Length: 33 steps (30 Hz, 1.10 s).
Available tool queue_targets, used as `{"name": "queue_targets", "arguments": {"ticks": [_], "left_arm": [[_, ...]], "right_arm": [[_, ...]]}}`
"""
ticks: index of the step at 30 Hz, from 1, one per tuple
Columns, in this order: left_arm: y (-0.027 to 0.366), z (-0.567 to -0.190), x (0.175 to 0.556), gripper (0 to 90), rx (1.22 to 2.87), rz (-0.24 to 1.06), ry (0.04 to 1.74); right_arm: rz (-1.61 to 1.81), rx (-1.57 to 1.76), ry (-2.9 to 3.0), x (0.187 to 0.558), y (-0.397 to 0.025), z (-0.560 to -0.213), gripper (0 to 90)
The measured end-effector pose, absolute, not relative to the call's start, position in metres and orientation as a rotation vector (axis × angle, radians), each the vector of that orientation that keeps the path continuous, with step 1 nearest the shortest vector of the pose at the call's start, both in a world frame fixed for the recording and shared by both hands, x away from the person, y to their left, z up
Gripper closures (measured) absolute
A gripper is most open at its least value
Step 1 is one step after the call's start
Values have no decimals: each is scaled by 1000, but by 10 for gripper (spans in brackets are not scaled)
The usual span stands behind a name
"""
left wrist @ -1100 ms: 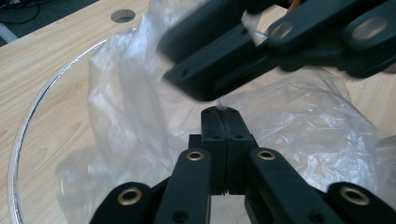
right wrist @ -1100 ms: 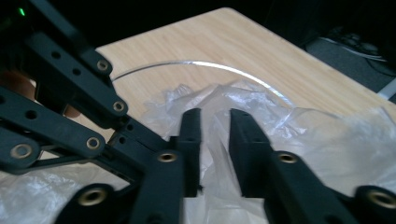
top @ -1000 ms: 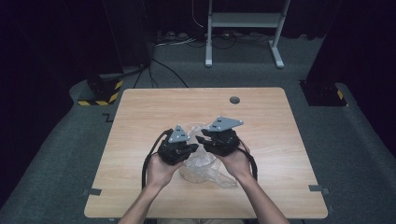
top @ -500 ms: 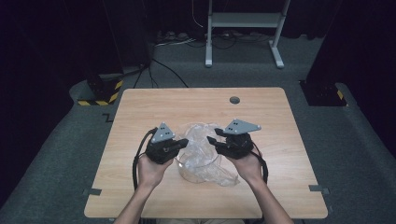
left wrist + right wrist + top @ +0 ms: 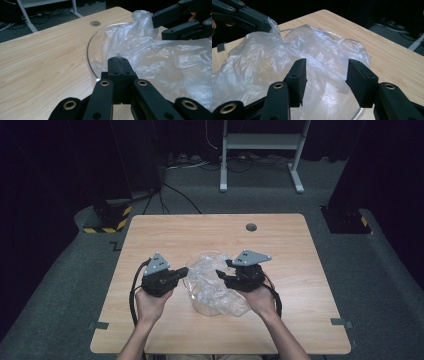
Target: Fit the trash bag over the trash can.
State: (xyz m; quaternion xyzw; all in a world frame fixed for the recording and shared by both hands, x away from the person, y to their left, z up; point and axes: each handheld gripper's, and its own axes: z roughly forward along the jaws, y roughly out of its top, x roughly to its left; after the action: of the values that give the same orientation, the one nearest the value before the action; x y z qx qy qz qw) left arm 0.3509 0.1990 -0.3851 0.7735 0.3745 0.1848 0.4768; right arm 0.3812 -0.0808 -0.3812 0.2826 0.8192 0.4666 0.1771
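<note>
A crumpled clear plastic bag (image 5: 215, 287) lies in and over a clear glass bowl (image 5: 200, 257) at the middle of the wooden table (image 5: 165, 235). At the bag's left edge, my left gripper (image 5: 185, 270) is shut on a small fold of the film; in the left gripper view the jaws (image 5: 120, 61) are pressed together with a tip of plastic (image 5: 119, 54) sticking out. My right gripper (image 5: 220, 272) is at the bag's right side, open. In the right gripper view its jaws (image 5: 325, 67) stand wide apart above the bag (image 5: 287, 55) with nothing between them.
A round grommet hole (image 5: 251, 227) is in the table's far middle. Beyond the table stand a metal frame (image 5: 260, 142) and a black post with a yellow-striped base (image 5: 107, 226). Bare wood lies left, right and behind the bowl.
The two grippers, close together over the bag a second ago, have drawn apart sideways. The left one now pinches the bag's left edge; the right one stands open.
</note>
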Motion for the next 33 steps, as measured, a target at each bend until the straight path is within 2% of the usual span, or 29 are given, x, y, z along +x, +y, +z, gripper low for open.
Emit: {"name": "queue_targets", "arguments": {"ticks": [4, 14, 17, 19, 23, 26, 30, 33], "left_arm": [[207, -387, 351, 883, 1861, 470, 933], [229, -398, 365, 870, 1763, 386, 1041], [234, -401, 368, 855, 1745, 366, 1061], [235, -400, 365, 811, 1720, 366, 1055], [232, -393, 357, 607, 1696, 363, 1002], [227, -385, 354, 497, 1702, 363, 960], [217, -377, 355, 452, 1727, 366, 936], [211, -375, 363, 481, 1754, 353, 957]], "right_arm": [[1328, 784, 2319, 380, -79, -381, 491], [1333, 772, 2307, 378, -77, -380, 495], [1307, 760, 2297, 379, -75, -379, 579], [1300, 749, 2296, 380, -75, -378, 655], [1275, 728, 2300, 379, -70, -377, 783], [1266, 701, 2298, 380, -66, -376, 871], [1267, 704, 2300, 384, -59, -376, 900], [1270, 706, 2303, 387, -55, -375, 900]]}}
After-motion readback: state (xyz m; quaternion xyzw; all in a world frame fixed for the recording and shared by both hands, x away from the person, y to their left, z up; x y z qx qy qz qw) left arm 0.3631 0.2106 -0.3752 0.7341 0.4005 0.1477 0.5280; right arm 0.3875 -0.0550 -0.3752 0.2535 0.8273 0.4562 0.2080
